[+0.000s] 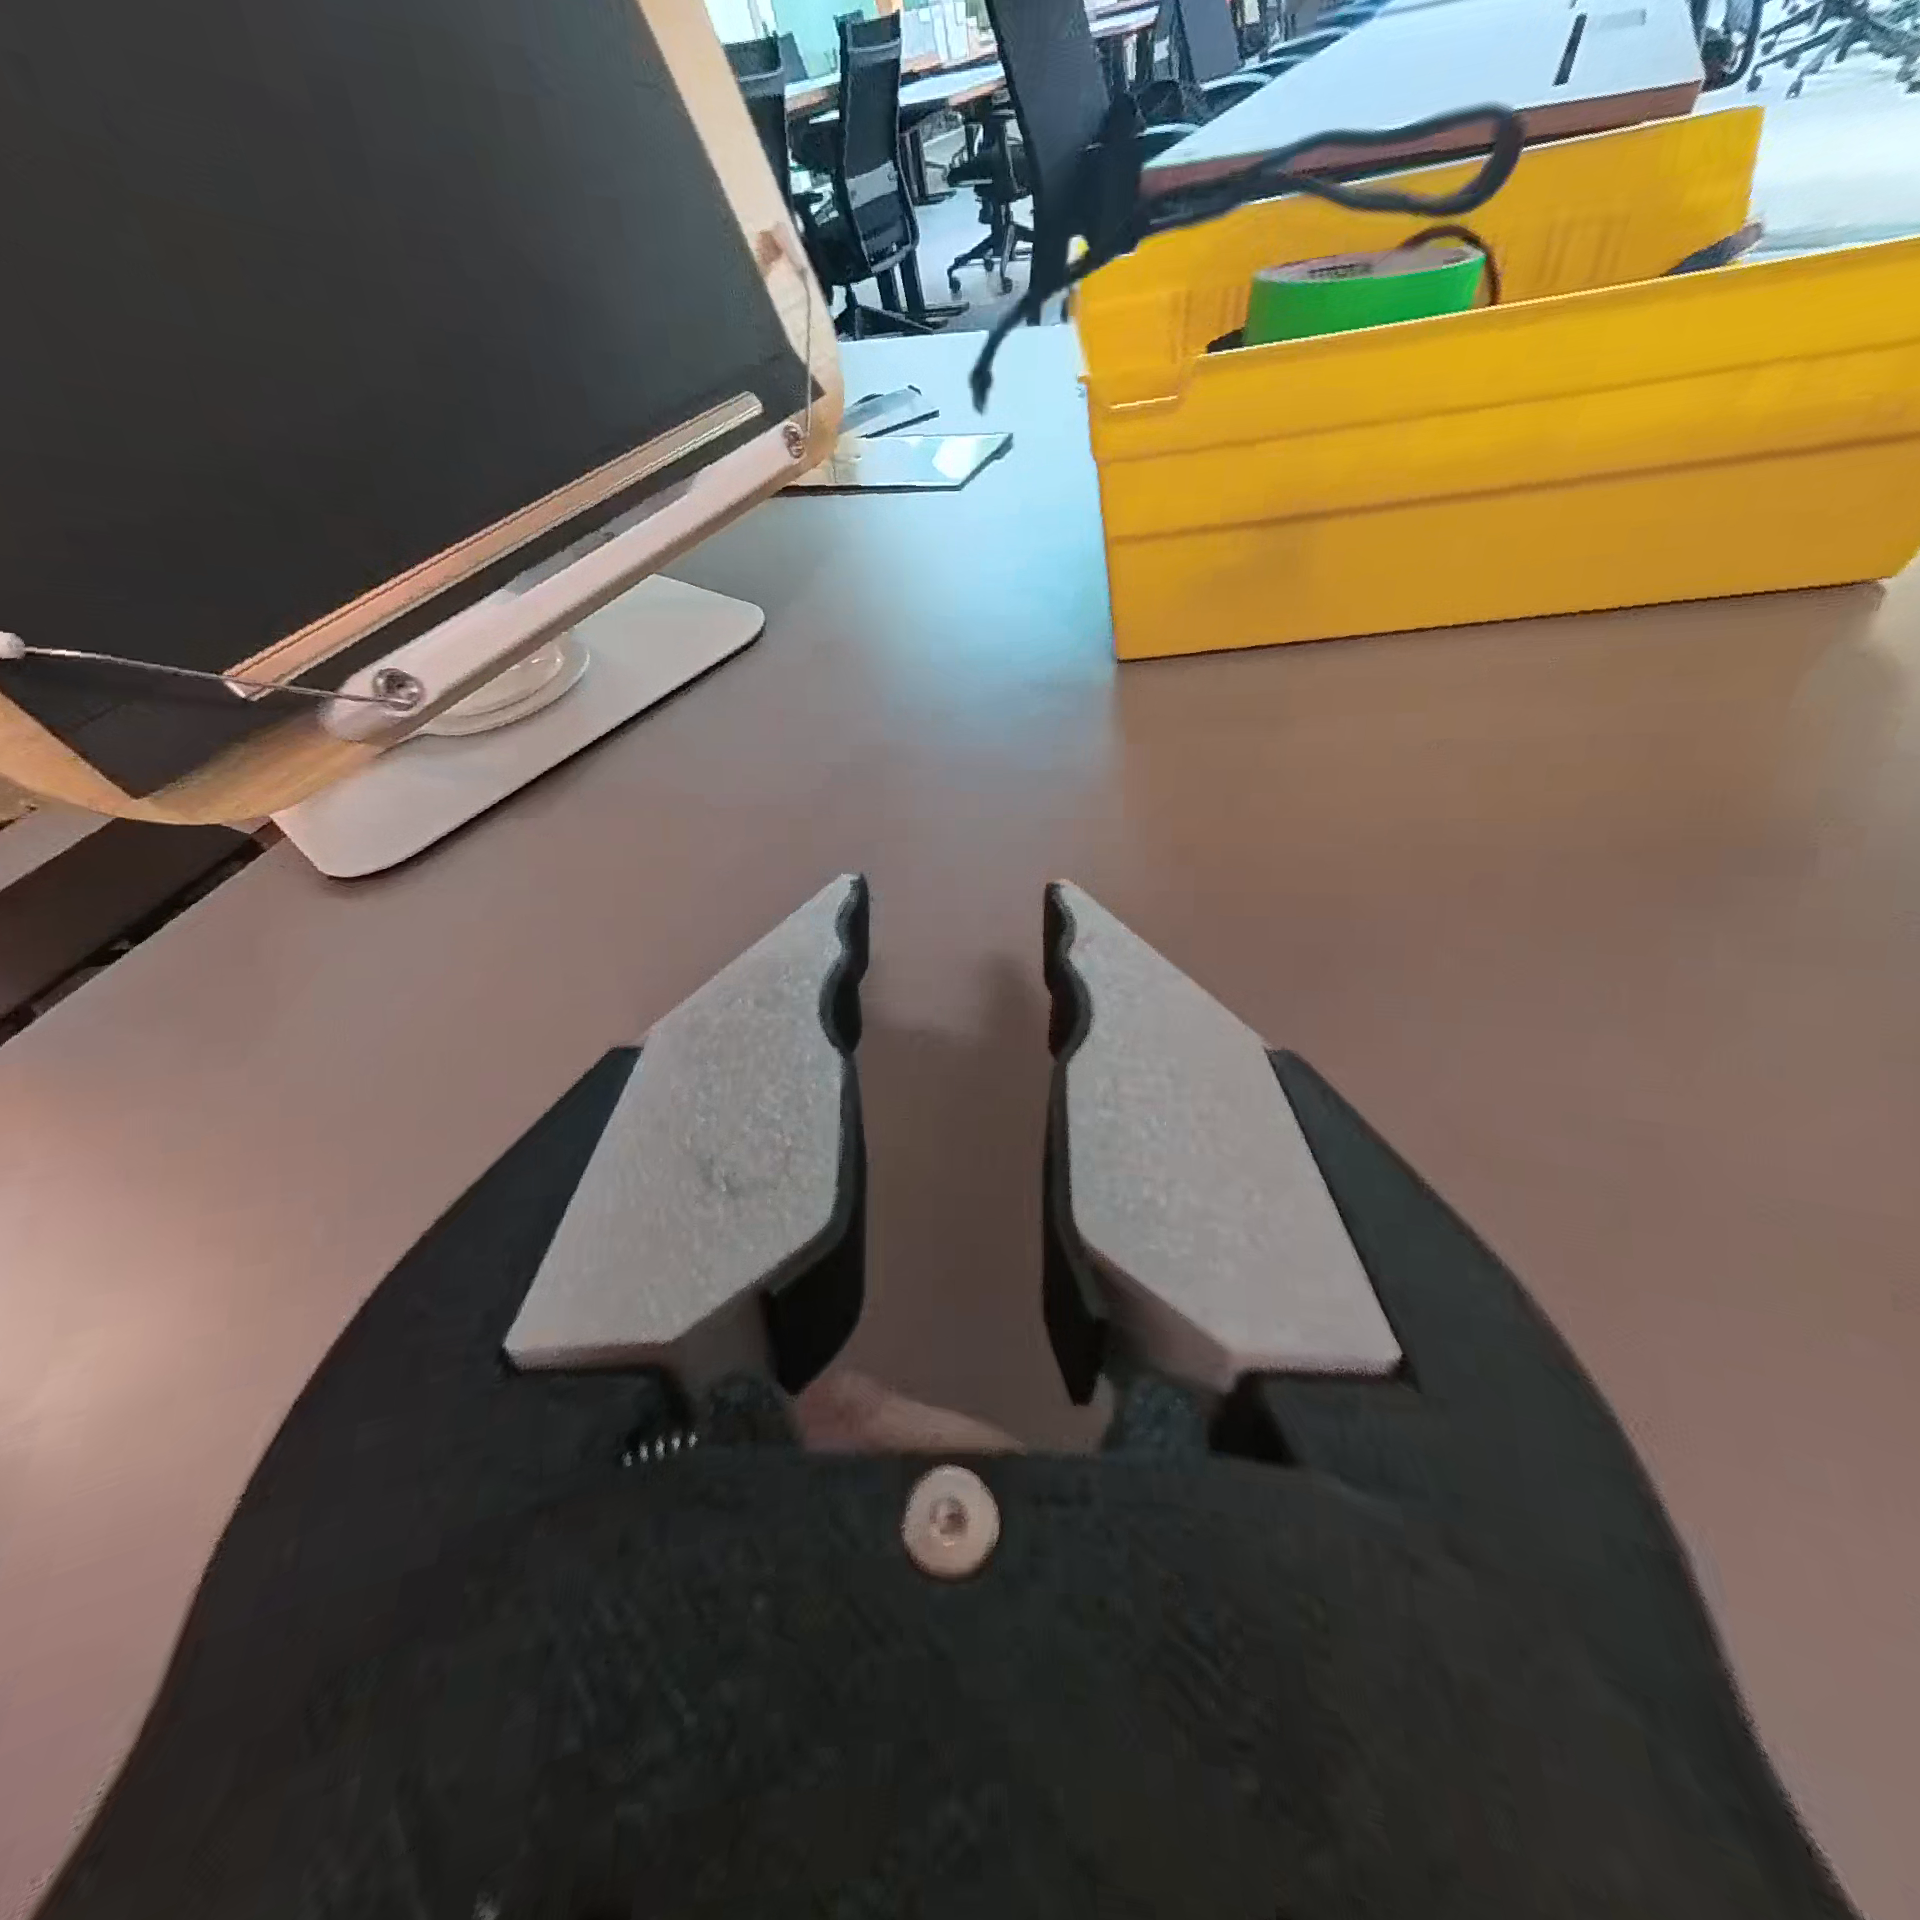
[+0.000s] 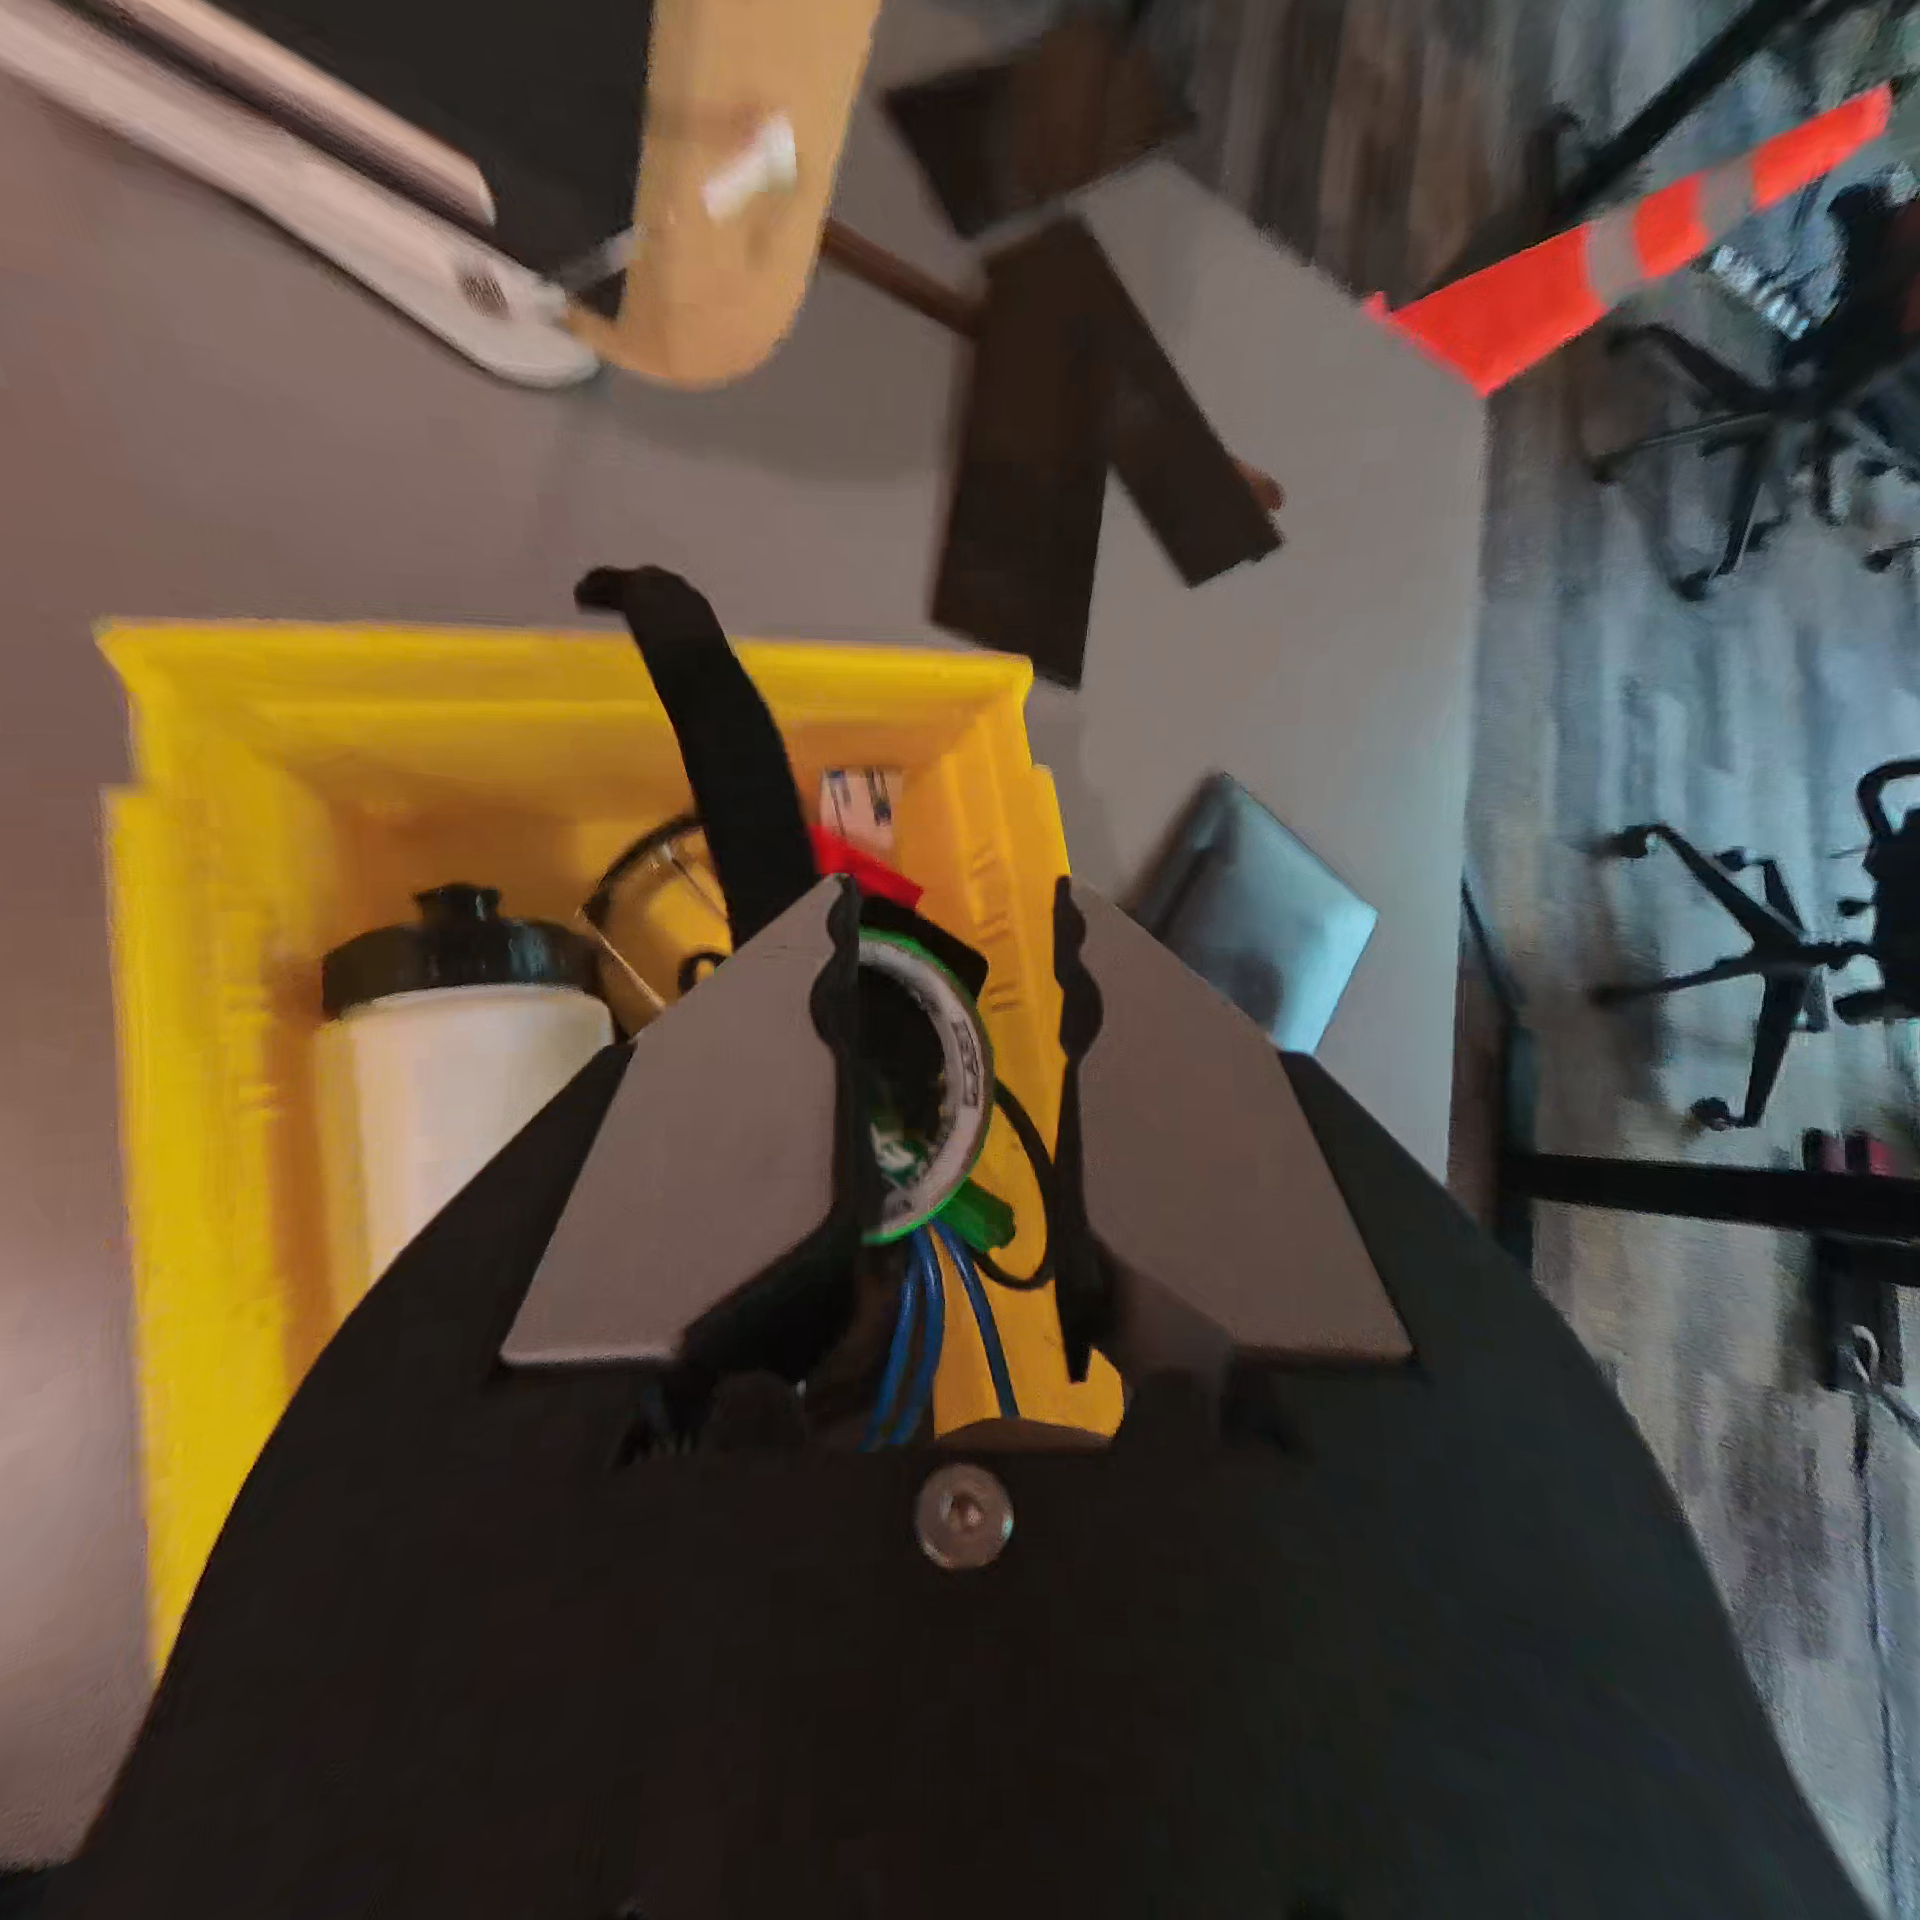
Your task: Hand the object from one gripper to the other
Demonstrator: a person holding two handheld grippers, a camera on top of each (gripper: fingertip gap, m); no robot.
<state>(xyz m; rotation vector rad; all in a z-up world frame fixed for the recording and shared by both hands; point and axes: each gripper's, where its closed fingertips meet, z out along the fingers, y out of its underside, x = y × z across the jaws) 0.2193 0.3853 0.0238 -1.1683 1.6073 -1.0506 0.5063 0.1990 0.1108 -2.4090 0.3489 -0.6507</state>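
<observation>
**A:** Left gripper (image 1: 956, 904) first: jaws spread, nothing between them, low over the bench (image 1: 1351, 831).

**B:** And the right gripper (image 2: 956, 904)?

**A:** Jaws apart too, pointing down into the yellow bin (image 2: 208, 935), over a green tape roll (image 2: 961, 1039). A black strap (image 2: 727, 748) rises past its left finger; whether it is hooked there, I cannot tell.

**B:** Which way from the left jaws?

**A:** Ahead, up and rightward, hanging above the bin, its length roughly crosswise. The right is nearer; I'd say the left must rise toward it.
</observation>
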